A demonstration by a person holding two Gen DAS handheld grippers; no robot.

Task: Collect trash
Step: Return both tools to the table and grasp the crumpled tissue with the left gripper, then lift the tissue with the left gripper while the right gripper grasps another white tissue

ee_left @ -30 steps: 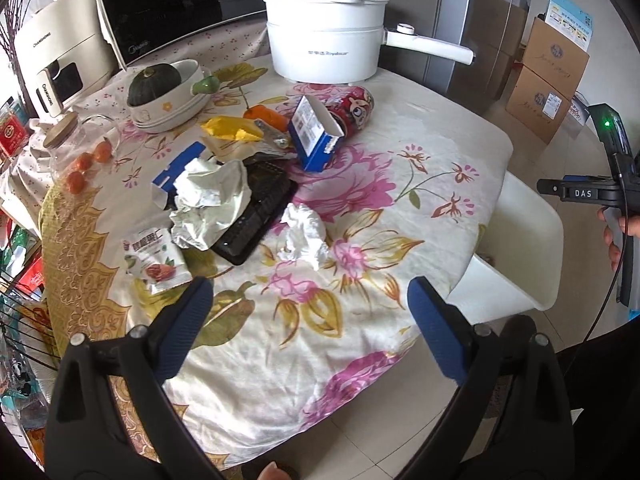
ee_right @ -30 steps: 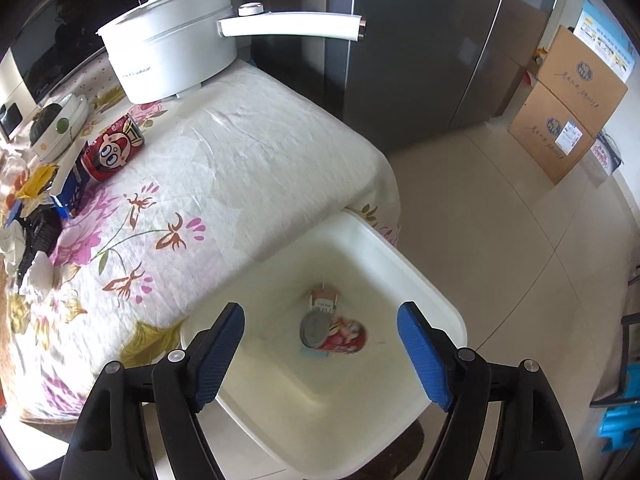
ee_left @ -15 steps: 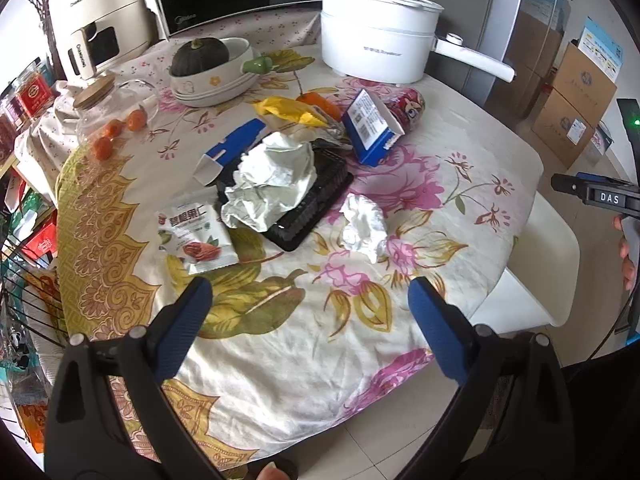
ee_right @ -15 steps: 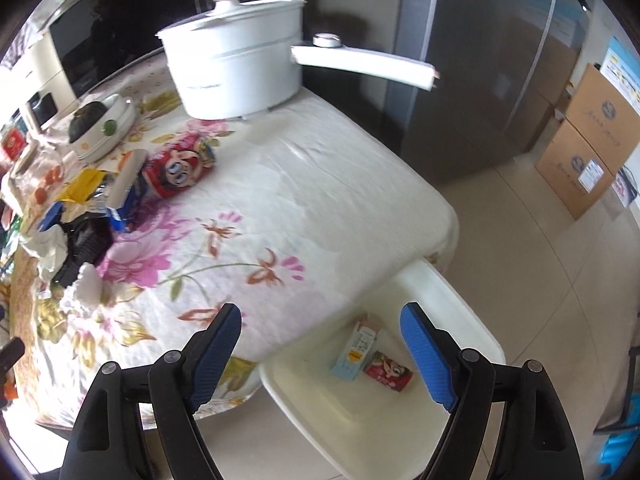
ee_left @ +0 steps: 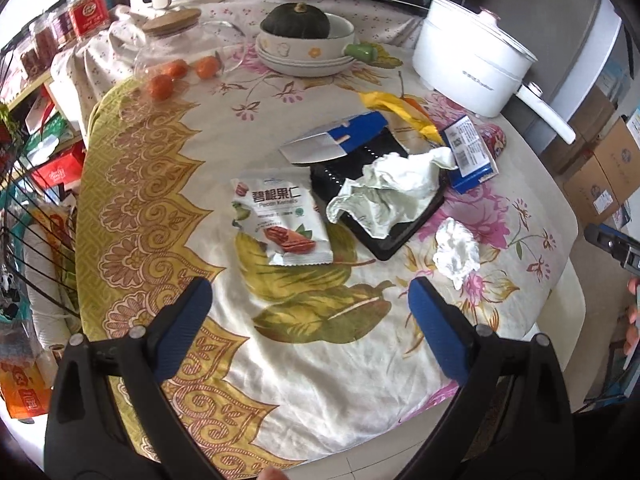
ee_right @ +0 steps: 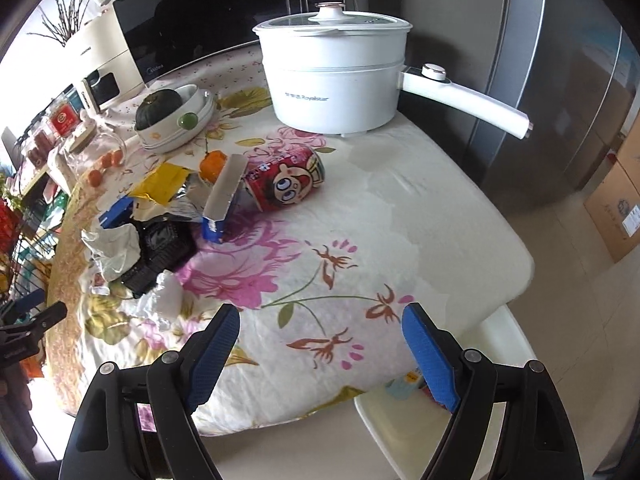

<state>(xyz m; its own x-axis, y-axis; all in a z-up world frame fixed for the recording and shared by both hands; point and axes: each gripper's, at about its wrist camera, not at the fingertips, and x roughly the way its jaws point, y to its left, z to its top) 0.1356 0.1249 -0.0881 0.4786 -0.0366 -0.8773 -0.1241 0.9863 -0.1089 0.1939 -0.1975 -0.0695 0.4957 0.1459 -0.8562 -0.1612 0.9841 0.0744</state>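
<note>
Grippers both spread wide, nothing held. Left gripper (ee_left: 310, 312) hovers over the near edge of the flowered tablecloth (ee_left: 304, 368); right gripper (ee_right: 320, 344) hovers over the cloth's corner, just above the white bin (ee_right: 404, 432) that sits on the floor against the table.

Landmark: black tray (ee_left: 384, 236) mid-table. Nut snack packet (ee_left: 280, 220) lies flat just left of the tray, closest trash to the left gripper. Crumpled white tissue (ee_left: 456, 252) sits just right of the tray's near corner. Crumpled pale paper (ee_left: 384, 188) lies on top of the tray. Flattened blue-and-silver carton (ee_left: 332, 142) rests on the tray's far-left edge. Blue box (ee_left: 470, 154) stands touching the tray's far-right side, and a red cartoon can (ee_right: 286, 182) lies on its side just behind the box. Yellow wrapper (ee_left: 396, 108) lies beyond the tray. Farther back, a bowl with a dark squash (ee_left: 296, 22) and a white electric pot (ee_right: 336, 80). Something lies inside the bin, too hidden to identify.
</note>
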